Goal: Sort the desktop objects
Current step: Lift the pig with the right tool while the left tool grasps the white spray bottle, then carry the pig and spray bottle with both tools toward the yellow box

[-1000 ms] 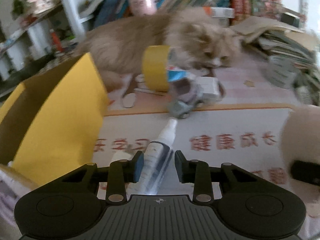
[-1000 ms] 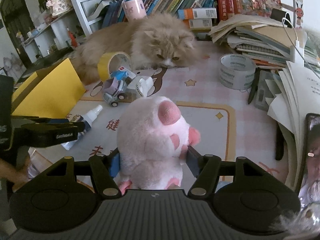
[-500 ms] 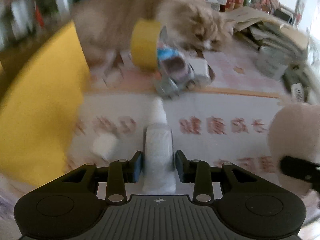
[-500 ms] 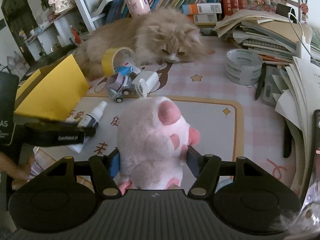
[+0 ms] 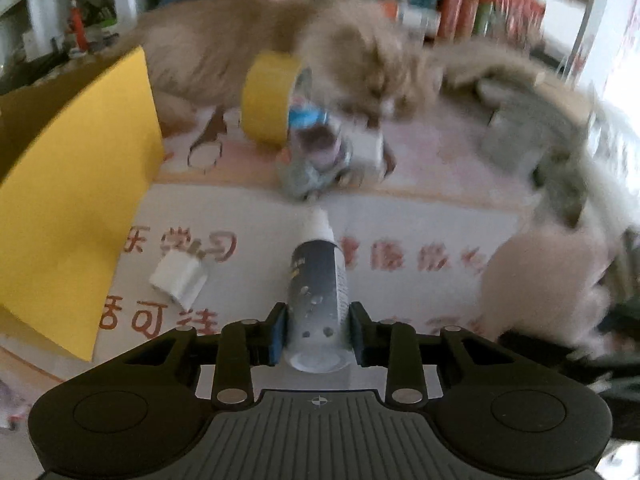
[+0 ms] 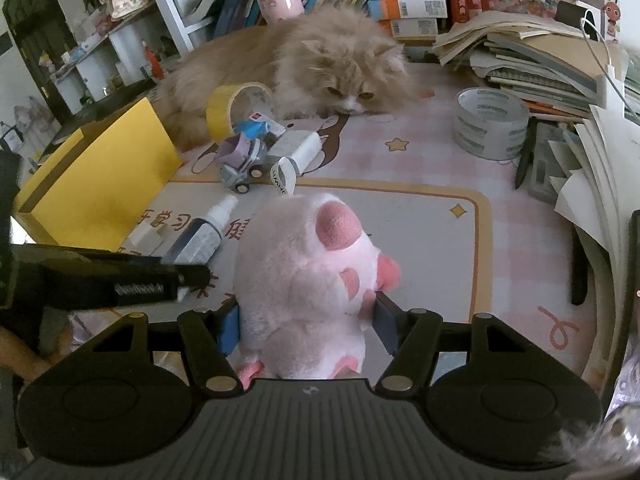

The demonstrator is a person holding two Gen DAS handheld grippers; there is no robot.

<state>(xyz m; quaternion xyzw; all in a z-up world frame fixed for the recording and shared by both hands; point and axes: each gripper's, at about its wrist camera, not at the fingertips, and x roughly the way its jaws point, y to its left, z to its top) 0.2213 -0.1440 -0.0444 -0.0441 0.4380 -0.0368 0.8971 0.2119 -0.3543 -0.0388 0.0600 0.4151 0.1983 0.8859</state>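
Lifting cleanly means keeping the left hand-held gripper (image 5: 317, 334) clamped on the spray bottle (image 5: 318, 300), the right hand-held gripper (image 6: 306, 326) clamped on the pink plush toy (image 6: 308, 276), then steering toward the yellow box (image 6: 100, 184), clear of the cat (image 6: 304, 64).

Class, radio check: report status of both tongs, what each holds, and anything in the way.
Left tongs shut on spray bottle. Right tongs shut on pink plush toy. Yellow box open at left. Cat lying across desk behind clutter.
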